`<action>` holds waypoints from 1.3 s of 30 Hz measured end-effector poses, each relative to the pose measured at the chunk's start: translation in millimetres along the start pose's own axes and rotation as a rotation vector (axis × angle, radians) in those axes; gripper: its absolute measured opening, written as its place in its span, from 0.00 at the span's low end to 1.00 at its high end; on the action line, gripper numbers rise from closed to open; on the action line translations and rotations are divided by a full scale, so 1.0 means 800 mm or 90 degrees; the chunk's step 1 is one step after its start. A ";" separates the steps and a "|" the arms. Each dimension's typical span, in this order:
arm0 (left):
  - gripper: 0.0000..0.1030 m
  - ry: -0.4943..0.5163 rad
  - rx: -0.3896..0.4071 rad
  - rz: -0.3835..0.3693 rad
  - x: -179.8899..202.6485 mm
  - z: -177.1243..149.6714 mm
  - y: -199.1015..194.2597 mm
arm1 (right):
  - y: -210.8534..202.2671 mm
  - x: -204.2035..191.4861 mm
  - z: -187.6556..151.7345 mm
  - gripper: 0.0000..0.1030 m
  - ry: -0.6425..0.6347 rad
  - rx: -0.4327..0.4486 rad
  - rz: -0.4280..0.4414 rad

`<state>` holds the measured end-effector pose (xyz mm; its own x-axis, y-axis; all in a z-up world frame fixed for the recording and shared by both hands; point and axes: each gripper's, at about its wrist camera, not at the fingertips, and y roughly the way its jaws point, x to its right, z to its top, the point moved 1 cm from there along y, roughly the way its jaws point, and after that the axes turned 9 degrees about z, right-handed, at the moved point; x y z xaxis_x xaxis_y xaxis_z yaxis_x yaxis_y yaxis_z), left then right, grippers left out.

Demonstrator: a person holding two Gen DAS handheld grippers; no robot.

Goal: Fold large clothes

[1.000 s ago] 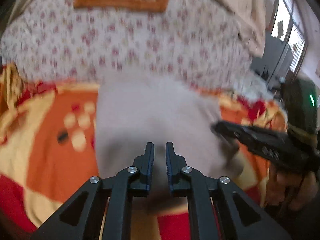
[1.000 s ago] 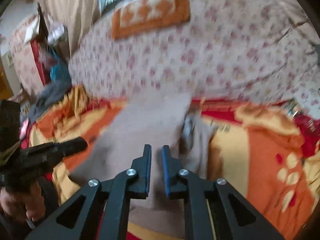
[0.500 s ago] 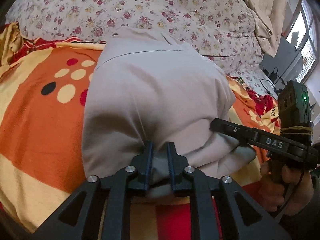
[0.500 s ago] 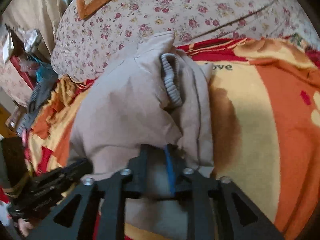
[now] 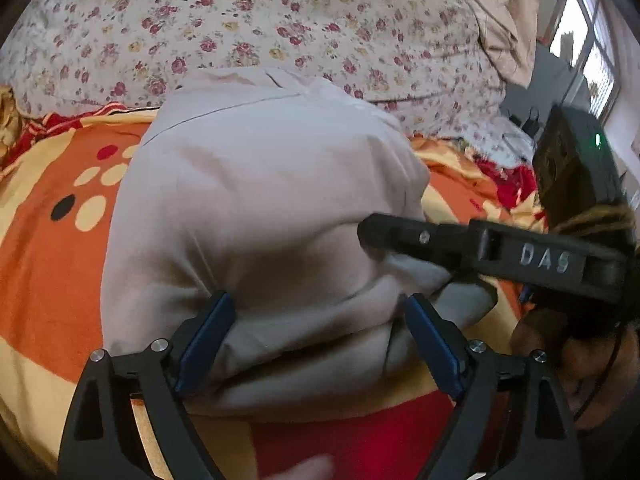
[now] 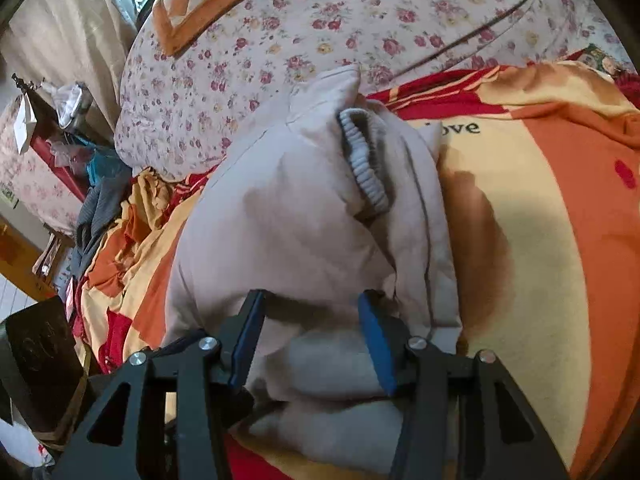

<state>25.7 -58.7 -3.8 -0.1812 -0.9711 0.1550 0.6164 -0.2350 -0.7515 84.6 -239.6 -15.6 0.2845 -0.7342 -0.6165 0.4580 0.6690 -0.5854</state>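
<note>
- In the left wrist view, the orange, yellow and red blanket (image 5: 48,248) is covering the bed along the left side, its dotted pattern showing beside the garment.
- The pale grey garment (image 5: 260,208) is lying folded in a thick bundle on that blanket, its far edge reaching the floral duvet (image 5: 248,28) behind it.
- The left gripper (image 5: 320,316) is pointing down at the near edge of the bundle; its fingers (image 5: 208,332) are opening, standing wide on either side of the near fold with the cloth between them, and the blue pads are not pressing it.
- Further right in that view, the right gripper (image 5: 472,248) is reaching across the bundle's right side, and a hand (image 5: 560,344) is holding it from below.
- In the right wrist view, a pile of clothes (image 6: 96,200) is sitting on the far left beside the bed, with a curtain (image 6: 68,40) above it.
- The garment (image 6: 288,220) is filling the middle, a ribbed cuff (image 6: 364,160) showing on its top.
- The right gripper (image 6: 312,336) is sitting at the near edge; its fingers (image 6: 376,344) are opening too, with a roll of cloth between them. The cloth looks loose, not clamped.
- To the right, the blanket (image 6: 540,240) is lying bare, printed letters showing near the garment's corner.
</note>
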 end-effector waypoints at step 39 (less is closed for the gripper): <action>0.76 -0.039 0.021 0.210 0.020 0.022 -0.110 | -0.158 -0.071 -0.075 0.58 -0.221 0.161 -0.263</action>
<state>-17.5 -54.3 76.1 0.0786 -0.9954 -0.0543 0.6586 0.0928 -0.7468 -40.4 -275.7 62.0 0.2793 -0.9511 -0.1321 0.7632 0.3034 -0.5705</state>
